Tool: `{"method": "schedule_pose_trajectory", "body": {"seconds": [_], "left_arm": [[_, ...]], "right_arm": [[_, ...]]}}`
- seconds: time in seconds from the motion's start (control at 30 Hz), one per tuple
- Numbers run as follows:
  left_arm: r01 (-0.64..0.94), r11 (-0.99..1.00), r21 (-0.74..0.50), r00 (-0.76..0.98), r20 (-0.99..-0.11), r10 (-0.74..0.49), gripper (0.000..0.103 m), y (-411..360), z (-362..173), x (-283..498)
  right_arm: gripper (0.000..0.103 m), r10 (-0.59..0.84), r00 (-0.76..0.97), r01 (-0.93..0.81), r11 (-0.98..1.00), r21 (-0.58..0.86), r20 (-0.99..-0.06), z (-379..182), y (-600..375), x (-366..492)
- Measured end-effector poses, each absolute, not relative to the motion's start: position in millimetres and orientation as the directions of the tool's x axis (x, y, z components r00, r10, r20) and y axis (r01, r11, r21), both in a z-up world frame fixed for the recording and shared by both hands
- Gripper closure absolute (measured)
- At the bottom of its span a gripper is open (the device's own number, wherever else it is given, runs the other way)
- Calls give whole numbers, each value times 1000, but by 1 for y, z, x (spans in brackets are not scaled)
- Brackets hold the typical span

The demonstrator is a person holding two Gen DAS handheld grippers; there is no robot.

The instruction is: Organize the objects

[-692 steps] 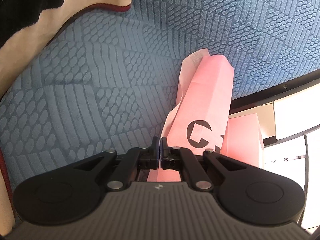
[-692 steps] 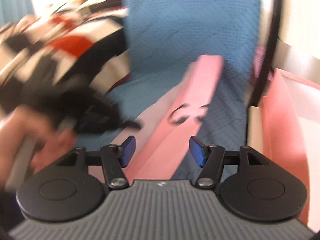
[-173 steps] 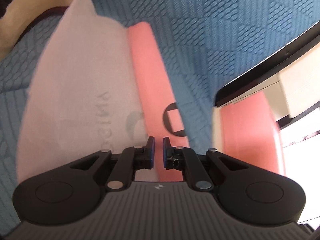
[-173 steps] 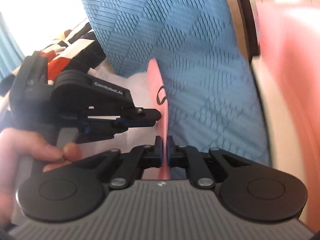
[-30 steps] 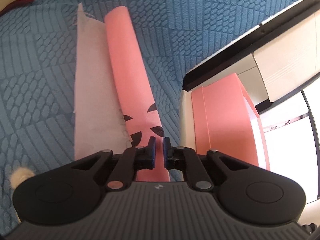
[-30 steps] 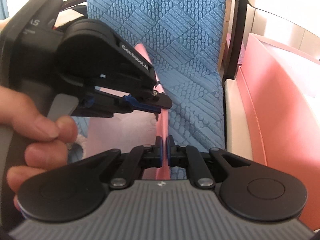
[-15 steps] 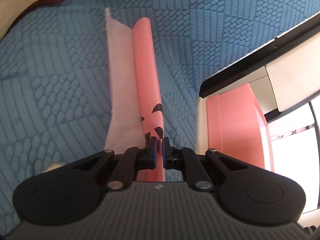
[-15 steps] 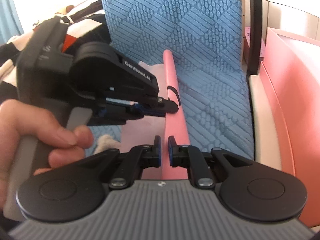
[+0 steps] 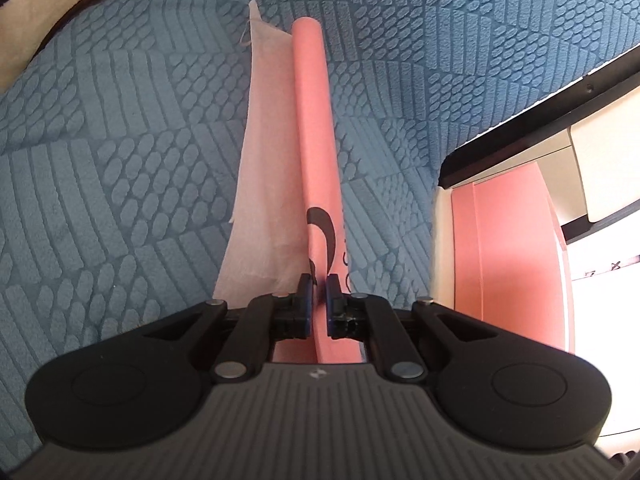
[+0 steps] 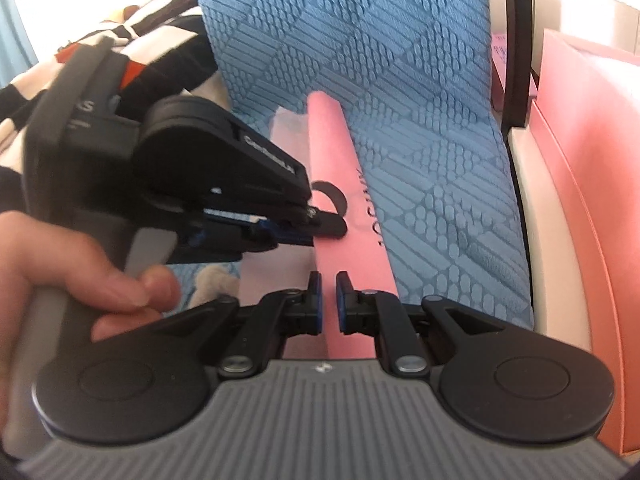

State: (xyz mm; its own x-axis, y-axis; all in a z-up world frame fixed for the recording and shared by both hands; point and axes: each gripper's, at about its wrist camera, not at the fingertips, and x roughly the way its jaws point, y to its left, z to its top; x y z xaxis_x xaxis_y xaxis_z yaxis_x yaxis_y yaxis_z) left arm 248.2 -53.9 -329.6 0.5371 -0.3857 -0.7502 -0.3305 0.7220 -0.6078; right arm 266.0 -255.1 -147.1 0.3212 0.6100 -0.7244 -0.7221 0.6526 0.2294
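A pink paper bag with black print, rolled into a long tube (image 9: 312, 120), lies on the blue quilted bedspread (image 9: 120, 160), with a pale flap (image 9: 264, 200) spread to its left. My left gripper (image 9: 317, 292) is shut on the roll's near edge. In the right wrist view the roll (image 10: 336, 168) runs away from me. My right gripper (image 10: 329, 292) is slightly parted around the roll's near end, not pinching it. The left gripper (image 10: 316, 228) comes in from the left, clamped on the roll.
A pink box (image 9: 508, 256) stands off the bed's right edge beside a black-framed white cabinet (image 9: 560, 120); it also shows in the right wrist view (image 10: 580, 200). A striped black, white and red blanket (image 10: 132, 48) lies at the far left. A small white scrap (image 10: 212, 280) sits on the bedspread.
The bag went from spread flat to rolled into a narrow tube. In the last second my right gripper loosened from its pinch on the roll, and the left gripper stayed clamped.
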Motion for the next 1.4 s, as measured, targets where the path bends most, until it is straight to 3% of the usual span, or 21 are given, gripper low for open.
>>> {"method": "schedule_pose_trajectory", "body": {"seconds": [0.3, 0.53, 0.8, 0.87, 1.0, 1.2, 1.4], "left_arm": [[-345, 734, -585, 553, -758, -345, 93, -52, -316, 243], [-294, 724, -624, 594, -713, -373, 93, -50, -302, 242], [-308, 752, -582, 538, -759, -367, 94, -62, -317, 250], [-312, 751, -581, 537, -760, -366, 94, -62, -316, 249], [-319, 750, -580, 537, -762, -362, 94, -61, -319, 246], [-329, 743, -582, 536, -763, -361, 94, -60, -321, 248], [-344, 714, -609, 545, -749, -376, 94, -55, -324, 247]], "right_arm": [[93, 589, 291, -709, 662, 243, -754, -163, -250, 265], [96, 598, 280, -684, 673, 281, -751, -165, -255, 269], [96, 615, 269, -664, 676, 320, -741, -165, -260, 272], [92, 623, 260, -648, 679, 345, -737, -164, -263, 275], [64, 628, 283, -629, 693, 354, -725, -158, -274, 279], [63, 600, 294, -573, 734, 365, -744, -163, -289, 290], [61, 672, 233, -517, 698, 496, -703, -166, -299, 296]]}}
